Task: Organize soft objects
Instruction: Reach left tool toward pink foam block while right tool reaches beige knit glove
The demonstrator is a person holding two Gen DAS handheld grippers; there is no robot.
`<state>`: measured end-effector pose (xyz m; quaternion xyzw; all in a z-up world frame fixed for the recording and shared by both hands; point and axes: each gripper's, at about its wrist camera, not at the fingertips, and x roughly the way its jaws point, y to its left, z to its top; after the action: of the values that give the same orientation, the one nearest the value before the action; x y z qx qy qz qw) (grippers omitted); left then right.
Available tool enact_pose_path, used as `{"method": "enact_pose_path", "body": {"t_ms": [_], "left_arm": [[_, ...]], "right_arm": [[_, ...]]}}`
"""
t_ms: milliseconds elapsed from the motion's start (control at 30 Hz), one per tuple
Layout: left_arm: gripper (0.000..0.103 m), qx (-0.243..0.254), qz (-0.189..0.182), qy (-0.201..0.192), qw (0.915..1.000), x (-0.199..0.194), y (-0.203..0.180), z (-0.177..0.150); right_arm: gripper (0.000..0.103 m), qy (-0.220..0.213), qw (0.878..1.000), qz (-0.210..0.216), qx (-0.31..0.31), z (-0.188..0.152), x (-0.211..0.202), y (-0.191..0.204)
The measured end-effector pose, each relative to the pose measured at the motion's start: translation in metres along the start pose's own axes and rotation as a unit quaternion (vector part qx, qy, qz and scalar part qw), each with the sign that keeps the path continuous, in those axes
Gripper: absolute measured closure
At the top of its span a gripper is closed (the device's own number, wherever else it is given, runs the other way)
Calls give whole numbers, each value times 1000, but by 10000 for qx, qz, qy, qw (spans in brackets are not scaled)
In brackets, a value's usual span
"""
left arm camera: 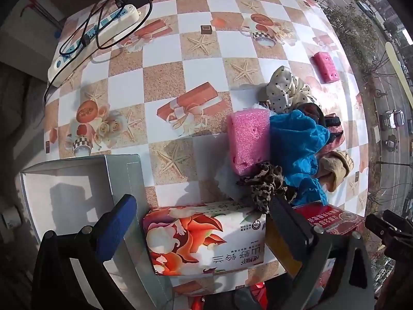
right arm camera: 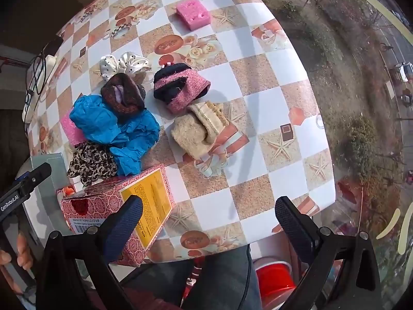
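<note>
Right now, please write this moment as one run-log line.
left gripper: open over tissue pack | right gripper: open, empty | white box: empty

My left gripper [left arm camera: 201, 222] has black angular arms with round silver screws at the joints, and a textured dark-blue pad faces each finger. My right gripper [right arm camera: 209, 222] matches it: black frame, silver screw heads, woven navy pads [right arm camera: 124, 228]. Seen from the right wrist, the left tool's black body carries white "GenRobot.AI" lettering. At that view's lower left edge my bare fingers [right arm camera: 23, 254] show, skin pinkish. Below the right tool, grey trousers appear.
</note>
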<state>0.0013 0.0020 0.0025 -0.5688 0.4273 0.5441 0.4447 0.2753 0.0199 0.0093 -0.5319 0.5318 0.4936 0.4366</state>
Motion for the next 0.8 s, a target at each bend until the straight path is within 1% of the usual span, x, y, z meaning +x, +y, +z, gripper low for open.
{"method": "enact_pose_path", "body": {"t_ms": [200, 367, 500, 633, 800], "left_arm": [[0, 102, 57, 70, 9999, -12, -9, 0], [0, 231, 111, 67, 9996, -1, -16, 14], [0, 252, 144, 158, 9995, 12, -22, 22], [0, 271, 52, 131, 9995, 22, -29, 30], [0, 266, 34, 207, 9994, 38, -36, 39]], "right_arm": [[0, 57, 10000, 11, 49, 14, 5, 4], [0, 6, 10000, 32, 5, 22, 8, 7], [0, 16, 10000, -4, 31, 25, 11, 6], [0, 22, 10000, 70, 61, 32, 17, 3], [0, 67, 9999, -18, 123, 46, 31, 0]]}}
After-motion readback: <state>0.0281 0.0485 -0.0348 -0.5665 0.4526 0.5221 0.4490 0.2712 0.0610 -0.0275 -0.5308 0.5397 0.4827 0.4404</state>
